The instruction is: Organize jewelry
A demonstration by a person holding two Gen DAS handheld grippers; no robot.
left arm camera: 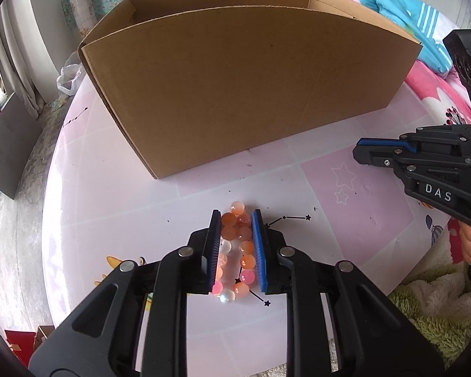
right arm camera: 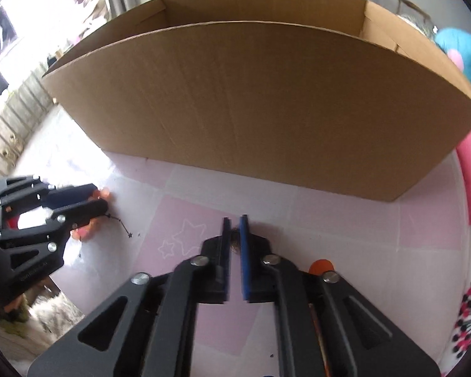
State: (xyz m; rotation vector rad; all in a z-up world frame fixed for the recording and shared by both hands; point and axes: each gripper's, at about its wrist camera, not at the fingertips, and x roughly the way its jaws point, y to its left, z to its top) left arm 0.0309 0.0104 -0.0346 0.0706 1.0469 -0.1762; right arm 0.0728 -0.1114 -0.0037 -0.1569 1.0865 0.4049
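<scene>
A bracelet of orange, pink and clear beads (left arm camera: pixel 235 245) lies on the pink table. My left gripper (left arm camera: pixel 236 216) is down over it, its blue pads pressed against the beads on both sides. It also shows at the left of the right wrist view (right arm camera: pixel 97 202), with the beads (right arm camera: pixel 88 231) under it. My right gripper (right arm camera: pixel 234 220) is nearly shut on a small dark tangled item (right arm camera: pixel 235 242), held just above the table. It shows side-on in the left wrist view (left arm camera: pixel 359 150). An open cardboard box (left arm camera: pixel 245 94) stands behind both.
The box fills the back of the table in the right wrist view (right arm camera: pixel 267 110) too. A bed with pink and blue covers (left arm camera: pixel 424 62) lies to the right. A fluffy rug (left arm camera: pixel 439 314) is below the table edge. An orange object (right arm camera: pixel 320 265) peeks out behind my right gripper.
</scene>
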